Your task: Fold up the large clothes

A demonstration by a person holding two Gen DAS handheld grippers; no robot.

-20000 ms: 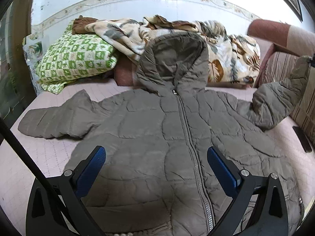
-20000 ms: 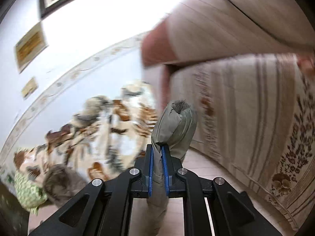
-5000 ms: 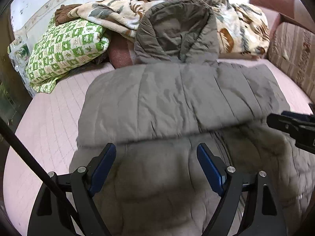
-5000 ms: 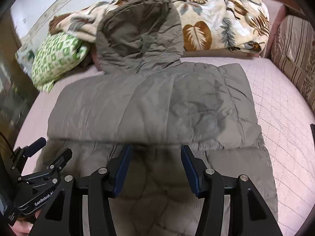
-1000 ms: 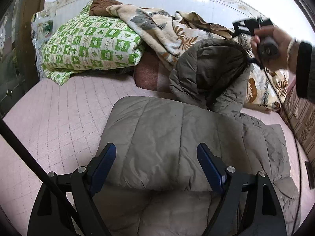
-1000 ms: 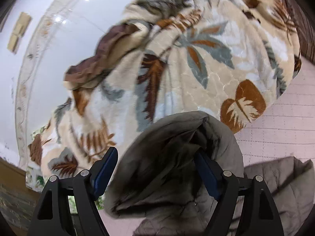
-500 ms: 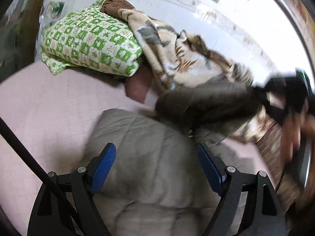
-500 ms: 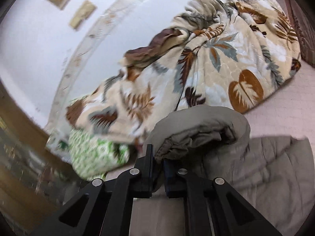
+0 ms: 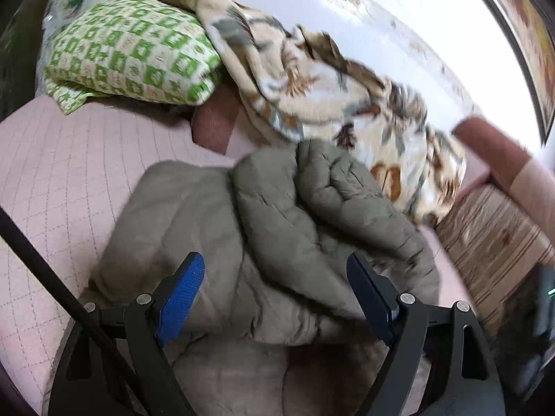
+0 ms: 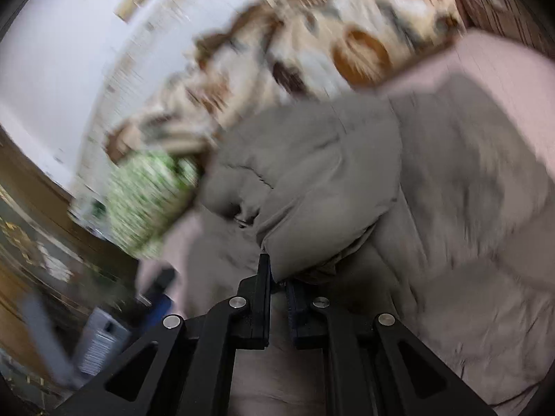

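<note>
A grey-brown quilted jacket point(image 9: 194, 242) lies folded on the pink bed. Its hood point(image 9: 333, 208) is turned down over the folded body. In the right wrist view my right gripper point(image 10: 277, 277) is shut on the hood's edge point(image 10: 312, 187), low over the jacket point(image 10: 468, 208). My left gripper point(image 9: 274, 284) hangs open above the near part of the jacket with nothing between its blue pads point(image 9: 180, 287). The right wrist view is blurred by motion.
A green checked pillow point(image 9: 135, 55) and a leaf-print blanket point(image 9: 312, 79) are piled at the head of the bed. A striped sofa side point(image 9: 492, 228) stands at the right. Pink quilted bedcover point(image 9: 59, 173) shows to the left of the jacket.
My right gripper closed on the hood and swept it down from the blanket pile onto the folded jacket. The left gripper stayed open over the jacket's near part.
</note>
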